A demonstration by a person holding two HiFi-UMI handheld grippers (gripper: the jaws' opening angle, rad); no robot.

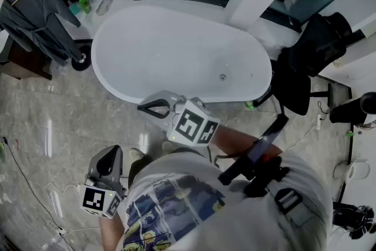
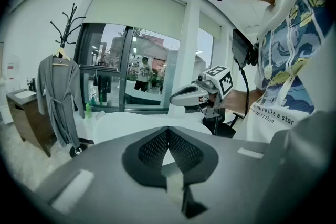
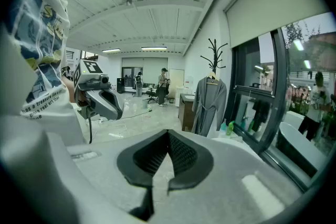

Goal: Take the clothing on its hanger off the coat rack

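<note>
A grey robe (image 1: 35, 14) hangs on a wooden hanger on the black coat rack, at the far left of the head view. In the left gripper view the robe (image 2: 59, 97) hangs under the rack's branching top (image 2: 65, 29). It shows in the right gripper view too, as a robe (image 3: 209, 105) beside the window. Both grippers are far from it, near the person's body. My left gripper (image 1: 110, 153) is shut with nothing in it. My right gripper (image 1: 145, 107) is shut and empty too, held over the bathtub's near rim.
A white oval bathtub (image 1: 176, 26) lies between me and the glass wall. The rack's round base (image 1: 81, 62) stands on the marble floor beside a dark wooden cabinet (image 1: 20, 62). A black office chair (image 1: 305, 62) stands at the right. Cables lie on the floor at the lower left.
</note>
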